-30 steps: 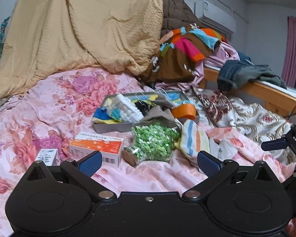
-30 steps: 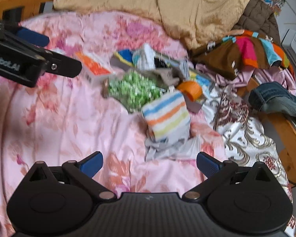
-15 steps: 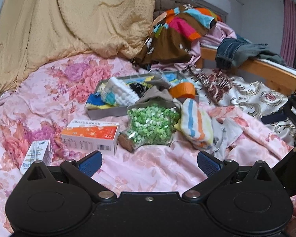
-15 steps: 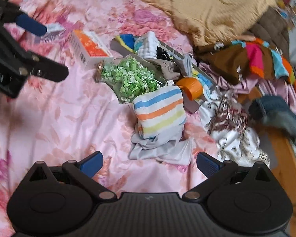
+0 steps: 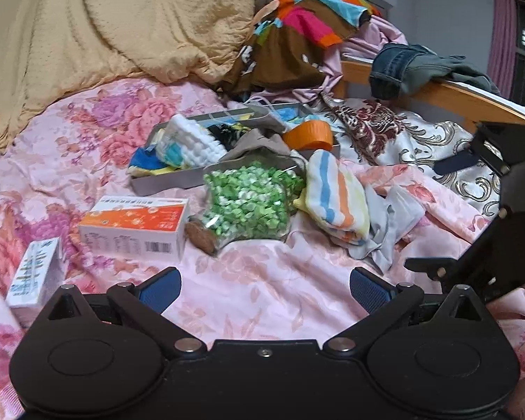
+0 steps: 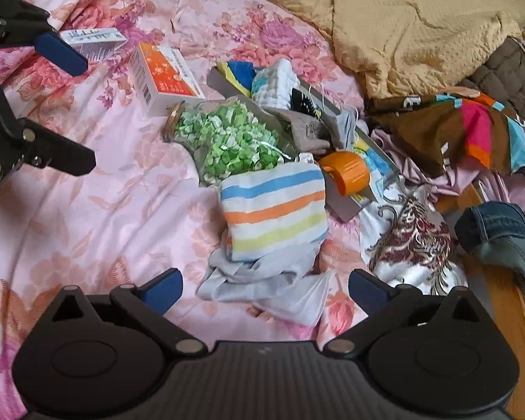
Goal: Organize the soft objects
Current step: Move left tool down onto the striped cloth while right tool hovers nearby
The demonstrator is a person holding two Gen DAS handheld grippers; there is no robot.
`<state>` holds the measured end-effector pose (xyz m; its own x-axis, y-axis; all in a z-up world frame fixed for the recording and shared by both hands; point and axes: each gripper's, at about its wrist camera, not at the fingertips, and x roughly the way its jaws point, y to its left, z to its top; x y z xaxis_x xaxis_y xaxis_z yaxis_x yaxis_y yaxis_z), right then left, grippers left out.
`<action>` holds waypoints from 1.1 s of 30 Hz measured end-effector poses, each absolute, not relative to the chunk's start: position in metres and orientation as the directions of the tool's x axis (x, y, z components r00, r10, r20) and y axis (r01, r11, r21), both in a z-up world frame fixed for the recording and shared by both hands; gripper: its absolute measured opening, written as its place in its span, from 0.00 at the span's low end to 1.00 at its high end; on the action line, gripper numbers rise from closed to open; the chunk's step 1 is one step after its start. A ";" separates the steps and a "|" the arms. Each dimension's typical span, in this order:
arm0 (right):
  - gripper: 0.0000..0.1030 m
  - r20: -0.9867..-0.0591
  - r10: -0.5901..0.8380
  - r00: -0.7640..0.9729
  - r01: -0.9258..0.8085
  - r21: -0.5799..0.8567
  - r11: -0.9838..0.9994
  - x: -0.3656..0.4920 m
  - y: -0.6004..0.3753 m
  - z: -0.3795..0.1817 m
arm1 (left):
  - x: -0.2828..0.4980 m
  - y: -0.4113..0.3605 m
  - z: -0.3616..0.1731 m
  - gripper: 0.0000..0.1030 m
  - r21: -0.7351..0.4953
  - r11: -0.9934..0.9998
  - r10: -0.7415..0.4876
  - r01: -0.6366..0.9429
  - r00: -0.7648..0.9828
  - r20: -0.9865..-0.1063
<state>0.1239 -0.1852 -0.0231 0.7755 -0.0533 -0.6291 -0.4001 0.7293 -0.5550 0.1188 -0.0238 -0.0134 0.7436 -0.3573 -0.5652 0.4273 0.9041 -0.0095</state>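
Pink floral bed under me, both sets of jaws spread, empty. Right gripper just short of grey cloth and striped towel. Beyond: jar, grey tray half-filled with soft stuff. I'd say barely started, towel and cloth still loose.

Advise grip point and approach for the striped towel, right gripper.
Pinch the near edge of the striped towel, coming from the camera side with the right gripper, which is open and already faces it. That edge looks free: it overhangs the grey cloth, while the far edge butts against the jar and orange cap. The folded bulk should give the fingers enough to bite.
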 end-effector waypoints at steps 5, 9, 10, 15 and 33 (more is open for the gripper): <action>1.00 -0.649 -0.036 0.760 -0.405 -0.516 0.755 0.141 -0.197 -0.027 | 0.122 -0.025 -0.016 0.99 -0.037 0.904 -0.372 0.426 0.740 -0.560; 1.00 -0.654 -0.003 0.756 -0.422 -0.491 0.762 0.146 -0.202 -0.029 | 0.133 -0.023 -0.016 0.99 -0.117 0.906 -0.395 0.406 0.714 -0.579; 1.00 -0.645 0.002 0.765 -0.427 -0.505 0.750 0.146 -0.202 -0.031 | 0.139 -0.022 -0.016 0.99 -0.175 0.900 -0.421 0.399 0.693 -0.584; 1.00 -0.632 0.030 0.775 -0.451 -0.518 0.727 0.146 -0.204 -0.039 | 0.169 -0.033 -0.013 0.99 -0.400 0.835 -0.549 0.377 0.625 -0.556; 0.94 -0.670 0.012 0.743 -0.441 -0.475 0.761 0.167 -0.209 -0.047 | 0.240 -0.077 -0.056 0.91 -0.626 0.679 -0.721 0.384 0.508 -0.471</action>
<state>0.1665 -0.2093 -0.0475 0.7425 0.0124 -0.6697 -0.4414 0.7611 -0.4753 0.2402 -0.0770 -0.0560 0.5080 -0.7212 -0.4709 0.3841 0.6790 -0.6256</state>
